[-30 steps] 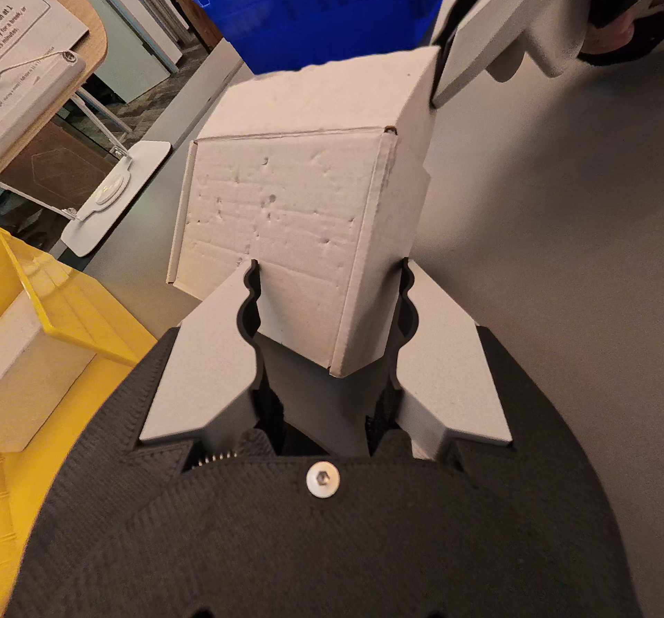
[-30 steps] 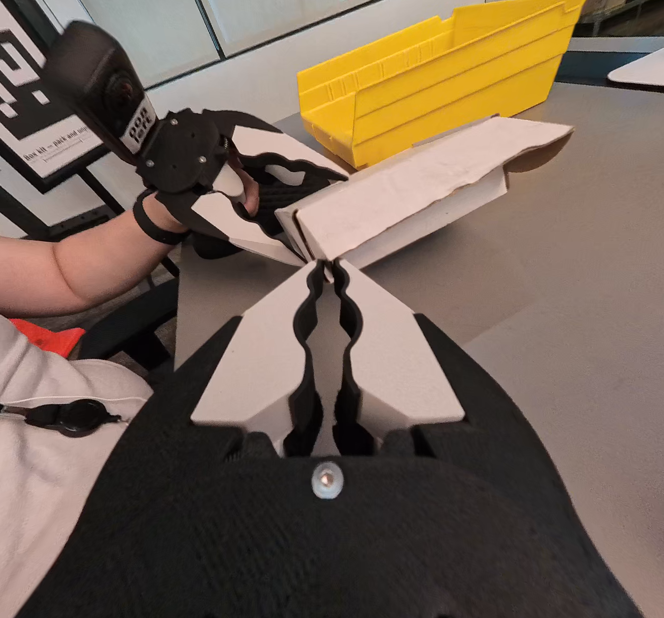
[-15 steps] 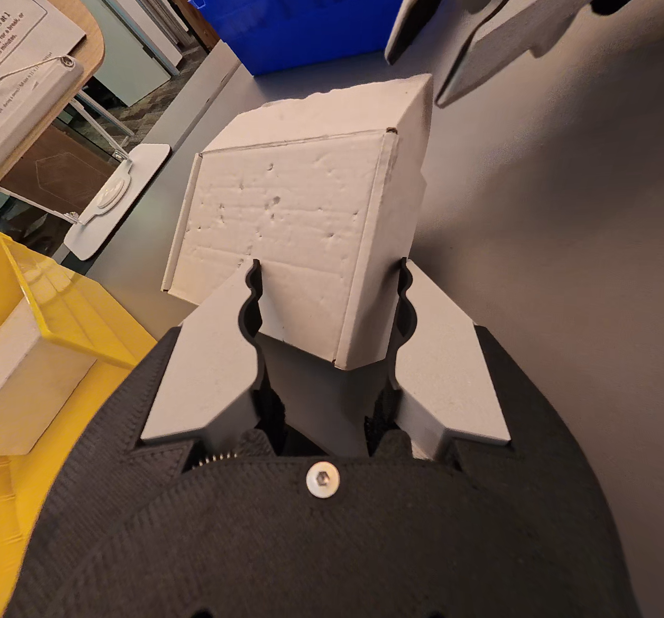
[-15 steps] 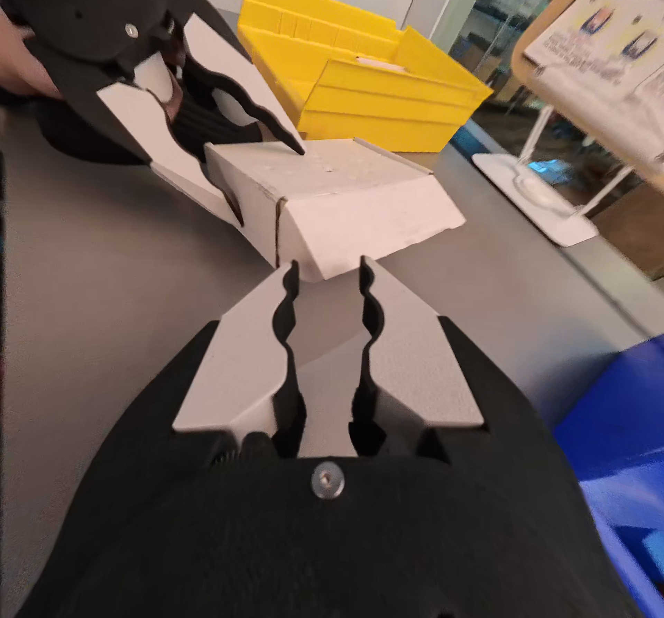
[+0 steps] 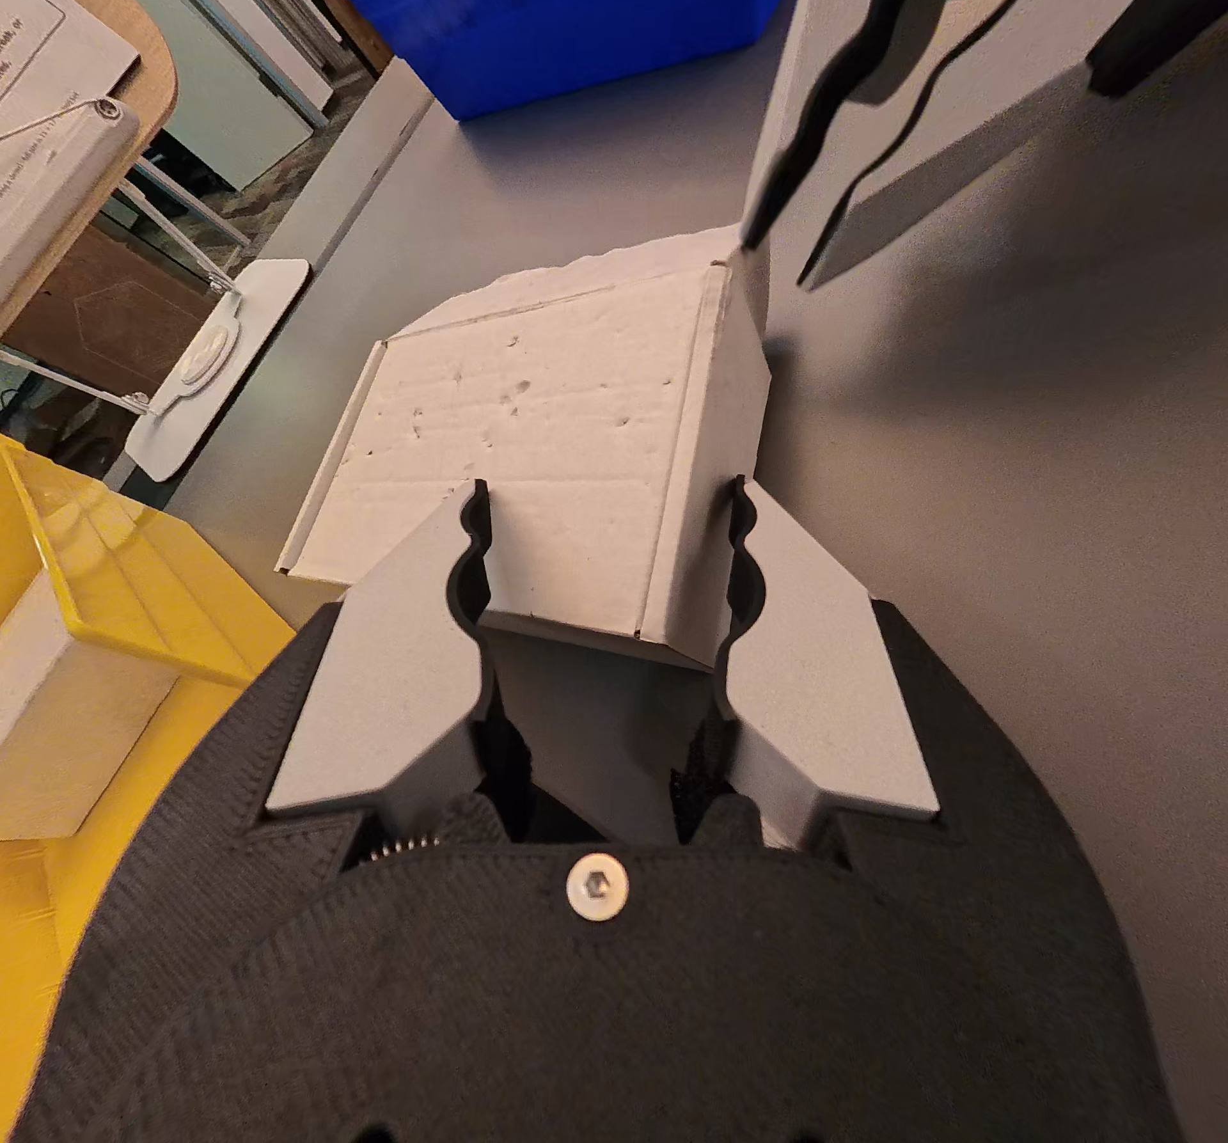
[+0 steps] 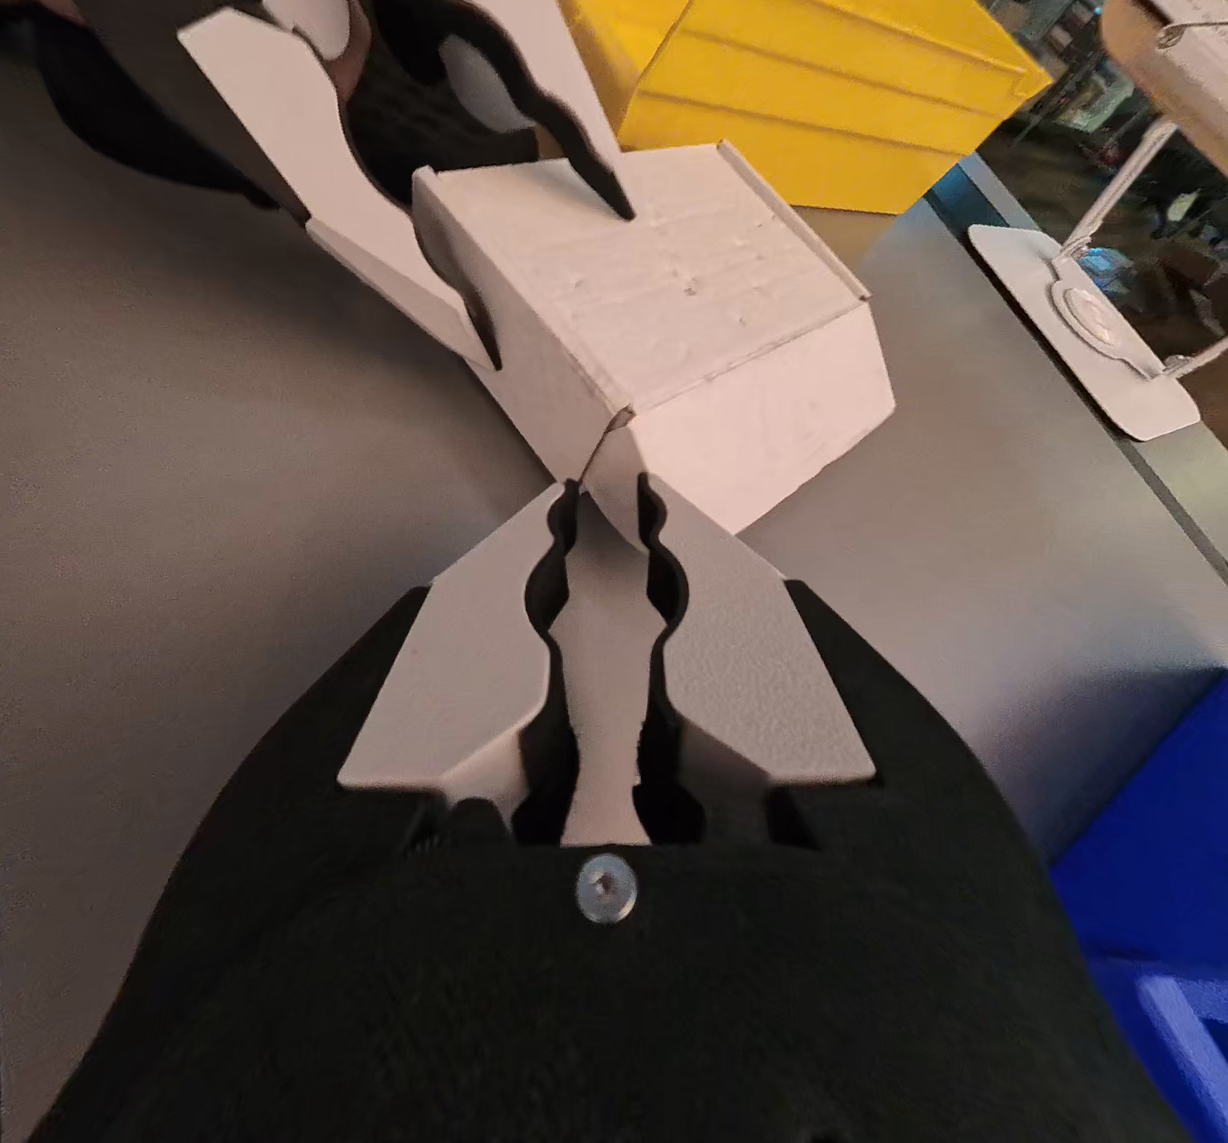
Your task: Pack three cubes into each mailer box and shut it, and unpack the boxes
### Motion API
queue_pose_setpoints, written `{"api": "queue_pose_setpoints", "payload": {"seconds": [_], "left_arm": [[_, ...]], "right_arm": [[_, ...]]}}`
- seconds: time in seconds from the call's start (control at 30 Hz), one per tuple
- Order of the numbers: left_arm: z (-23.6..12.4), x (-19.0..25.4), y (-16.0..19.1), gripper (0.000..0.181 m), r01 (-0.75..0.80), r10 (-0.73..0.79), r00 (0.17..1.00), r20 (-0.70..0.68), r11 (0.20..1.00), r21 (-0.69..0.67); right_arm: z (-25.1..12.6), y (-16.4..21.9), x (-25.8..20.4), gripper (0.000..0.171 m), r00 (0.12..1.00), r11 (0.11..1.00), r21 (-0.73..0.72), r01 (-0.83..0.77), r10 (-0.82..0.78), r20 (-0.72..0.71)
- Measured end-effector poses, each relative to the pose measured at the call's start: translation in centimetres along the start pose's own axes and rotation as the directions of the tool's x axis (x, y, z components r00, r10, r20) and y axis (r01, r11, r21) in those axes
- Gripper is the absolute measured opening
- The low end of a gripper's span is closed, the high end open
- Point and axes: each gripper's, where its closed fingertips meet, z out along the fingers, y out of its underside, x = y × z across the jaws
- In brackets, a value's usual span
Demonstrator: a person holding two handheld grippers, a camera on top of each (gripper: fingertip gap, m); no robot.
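A shut white mailer box [image 5: 531, 420] lies on the grey table [image 5: 997, 513]. My left gripper [image 5: 606, 485] is shut on its near corner, with one finger on the lid and the other against the side. The right wrist view shows the same grip [image 6: 558, 287] on the box [image 6: 678, 300]. My right gripper [image 6: 605, 483] has its jaws a narrow gap apart, with the tips at the box's opposite corner and nothing held. It also shows at the top right of the left wrist view [image 5: 777, 260]. No cubes are visible.
A yellow bin [image 5: 133, 579] holding another white box [image 5: 66, 712] stands beside my left gripper, and also shows in the right wrist view [image 6: 797, 88]. A blue bin [image 5: 585, 1] stands beyond the box. A sign stand's white base [image 5: 212, 360] sits off the table's edge.
My right gripper let go of the box flap, swung round to the box's corner and narrowed its jaws. My left gripper lowered the tilted box down flat onto the table.
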Motion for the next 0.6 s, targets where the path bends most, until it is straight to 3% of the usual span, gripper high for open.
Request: {"api": "queue_pose_setpoints", "payload": {"seconds": [0.03, 0.2, 0.37, 0.6], "left_arm": [[0.0, 0.0, 0.0, 0.072, 0.000, 0.000, 1.000, 0.000, 1.000, 0.000], [0.0, 0.0, 0.0, 0.072, -0.001, 0.001, 1.000, 0.000, 1.000, 0.000], [0.0, 0.0, 0.0, 0.072, -0.001, 0.001, 1.000, -0.001, 1.000, 0.000], [0.0, 0.2, -0.1, 0.072, -0.016, 0.016, 1.000, -0.005, 1.000, 0.002]], "right_arm": [[-0.3, -0.1, 0.5, 0.026, 1.000, 1.000, 0.007, -0.008, 0.008, -0.016], [-0.3, 1.7, 2.0, 0.031, 0.999, 0.998, -0.069, -0.004, 0.001, -0.039], [0.9, 2.9, 1.5, 0.028, 0.999, 0.991, -0.127, -0.041, 0.041, -0.002], [0.6, 2.3, 1.5, 0.029, 0.999, 0.994, -0.098, -0.036, 0.037, 0.012]]}}
